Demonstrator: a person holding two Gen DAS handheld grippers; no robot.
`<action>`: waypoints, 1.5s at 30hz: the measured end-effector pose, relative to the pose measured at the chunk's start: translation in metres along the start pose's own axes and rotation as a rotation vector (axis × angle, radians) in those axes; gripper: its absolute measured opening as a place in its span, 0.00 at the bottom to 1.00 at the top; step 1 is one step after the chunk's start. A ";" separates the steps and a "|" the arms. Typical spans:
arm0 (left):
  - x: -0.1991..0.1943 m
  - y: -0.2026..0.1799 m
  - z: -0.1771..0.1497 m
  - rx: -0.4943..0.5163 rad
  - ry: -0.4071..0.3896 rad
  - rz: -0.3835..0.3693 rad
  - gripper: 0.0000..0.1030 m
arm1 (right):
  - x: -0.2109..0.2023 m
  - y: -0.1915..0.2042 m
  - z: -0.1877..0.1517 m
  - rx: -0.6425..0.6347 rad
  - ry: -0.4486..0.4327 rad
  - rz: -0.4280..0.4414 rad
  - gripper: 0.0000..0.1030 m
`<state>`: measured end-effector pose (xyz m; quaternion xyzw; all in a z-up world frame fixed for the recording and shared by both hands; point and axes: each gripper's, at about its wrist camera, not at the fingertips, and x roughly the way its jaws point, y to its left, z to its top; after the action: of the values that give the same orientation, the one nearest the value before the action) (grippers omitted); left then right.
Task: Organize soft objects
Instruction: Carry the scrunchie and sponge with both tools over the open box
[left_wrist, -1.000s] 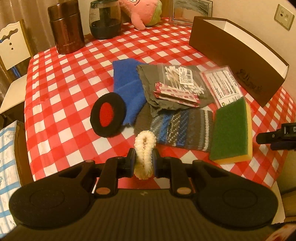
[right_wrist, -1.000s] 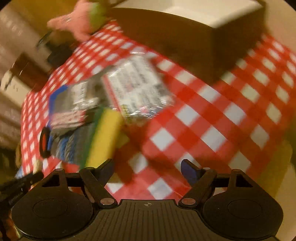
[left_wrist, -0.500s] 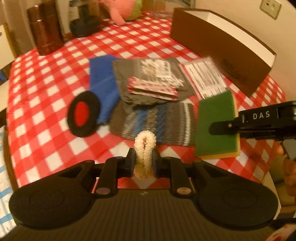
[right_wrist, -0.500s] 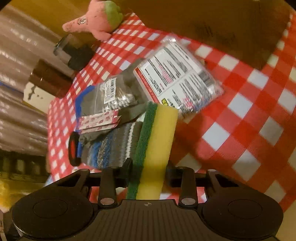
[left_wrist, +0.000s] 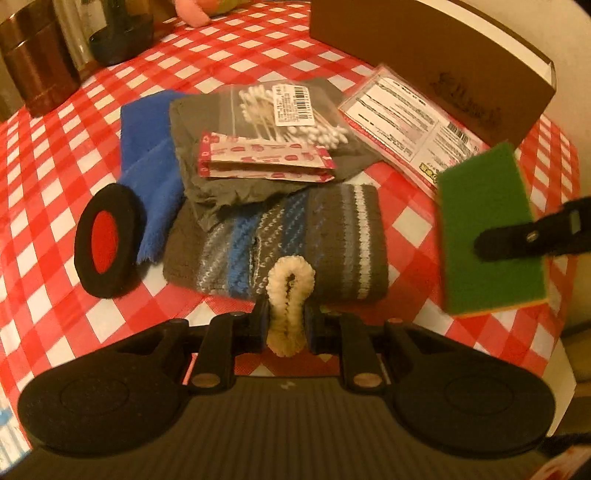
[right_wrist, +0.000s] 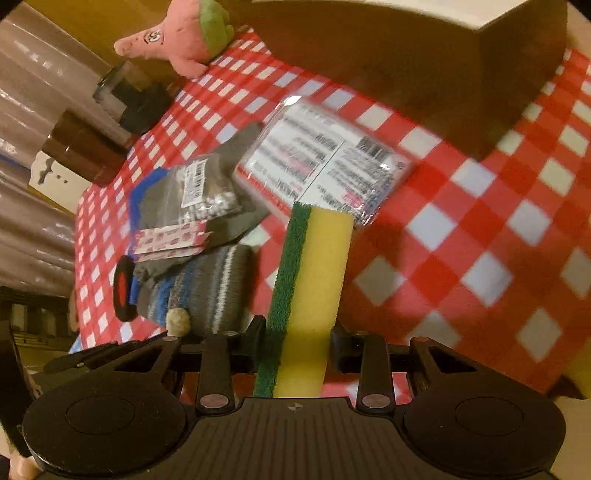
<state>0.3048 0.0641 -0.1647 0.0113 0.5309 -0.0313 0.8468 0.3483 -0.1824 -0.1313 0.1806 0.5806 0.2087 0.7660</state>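
My left gripper (left_wrist: 286, 325) is shut on a cream fuzzy loop (left_wrist: 290, 291) and holds it above the table's near edge. My right gripper (right_wrist: 297, 345) is shut on a green and yellow sponge (right_wrist: 314, 288), lifted off the table; the sponge also shows in the left wrist view (left_wrist: 487, 229). On the checked tablecloth (left_wrist: 55, 155) lie a striped knit cloth (left_wrist: 295, 243), a grey cloth (left_wrist: 221, 147), a blue cloth (left_wrist: 151, 155) and a black and red round pad (left_wrist: 105, 240). A pink plush (right_wrist: 177, 37) sits at the back.
A bag of cotton swabs (left_wrist: 291, 114) and plaster strips (left_wrist: 262, 162) lie on the grey cloth. A flat plastic packet (left_wrist: 410, 125) lies beside a long brown open box (left_wrist: 443, 62). A brown canister (left_wrist: 33, 59) and a dark jar (left_wrist: 122, 33) stand at the back left.
My right gripper closed on the sponge and has lifted it off the table. My left gripper, still holding the fuzzy loop, has moved closer to the pile.
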 end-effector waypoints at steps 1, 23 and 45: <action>0.000 0.000 0.000 -0.003 0.002 -0.002 0.17 | -0.004 0.000 0.001 -0.019 -0.002 -0.001 0.33; -0.093 -0.014 0.058 -0.034 -0.184 0.029 0.17 | -0.088 0.027 0.048 -0.457 -0.190 -0.116 0.34; -0.041 -0.149 0.258 0.073 -0.309 -0.145 0.18 | -0.103 -0.054 0.209 -0.454 -0.283 -0.268 0.34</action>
<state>0.5090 -0.0959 -0.0130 -0.0012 0.3921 -0.1127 0.9130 0.5315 -0.2896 -0.0207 -0.0463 0.4251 0.2030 0.8809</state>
